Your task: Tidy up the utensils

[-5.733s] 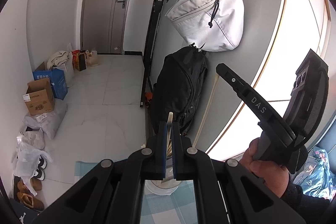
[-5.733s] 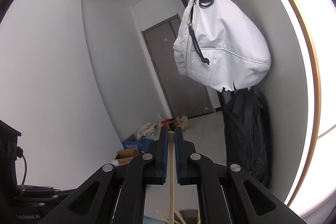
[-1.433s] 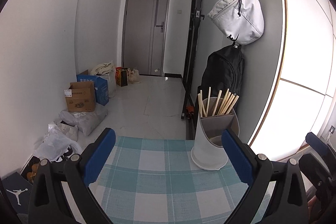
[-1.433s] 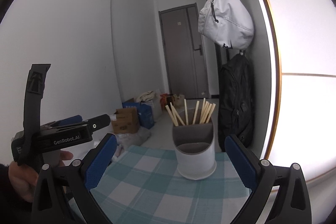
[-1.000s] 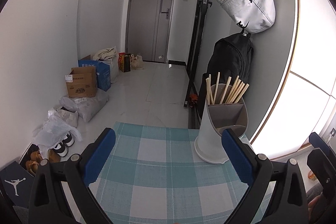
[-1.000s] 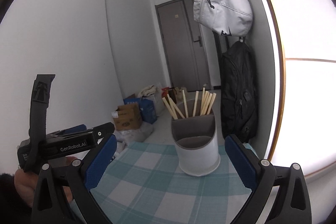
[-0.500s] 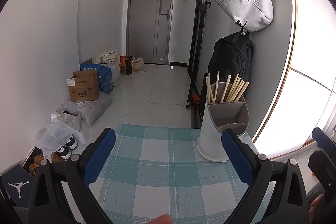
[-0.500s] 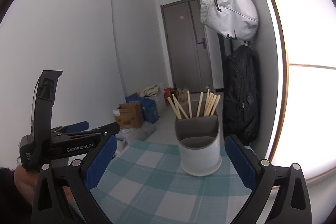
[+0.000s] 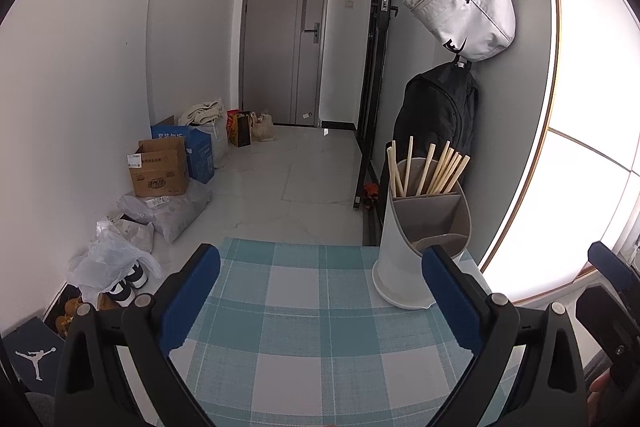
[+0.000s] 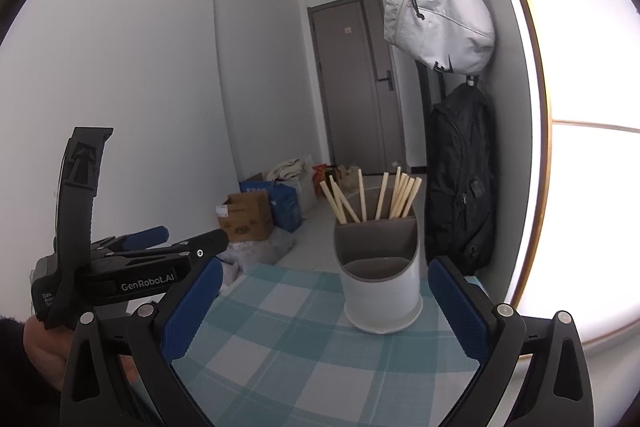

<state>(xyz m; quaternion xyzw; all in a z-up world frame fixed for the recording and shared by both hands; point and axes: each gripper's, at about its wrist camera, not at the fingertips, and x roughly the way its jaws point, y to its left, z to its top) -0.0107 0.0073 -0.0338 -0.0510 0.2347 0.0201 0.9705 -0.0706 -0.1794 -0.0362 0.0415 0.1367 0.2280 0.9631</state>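
Note:
A white utensil holder (image 9: 416, 259) (image 10: 382, 295) with a grey divided insert stands at the far right of the teal checked tablecloth (image 9: 312, 327) (image 10: 296, 339). Several wooden chopsticks (image 9: 432, 171) (image 10: 380, 199) lean upright in its back compartment; the front compartment looks empty. My left gripper (image 9: 320, 299) is open over the cloth with nothing between its blue pads. My right gripper (image 10: 324, 311) is also open and empty, facing the holder. In the right wrist view the left gripper's body (image 10: 120, 275) sits at the left, held by a hand (image 10: 40, 351).
Behind the table edge the floor drops away, with cardboard boxes (image 9: 160, 171), bags and shoes (image 9: 120, 283) along the left wall. A black backpack (image 9: 436, 123) and a white bag (image 9: 464, 7) hang on the right wall close to the holder.
Seconds ago both grippers were shut on chopsticks above the holder. Now both are open and pulled back, and the chopsticks stand in the holder. In the last second the views barely shift.

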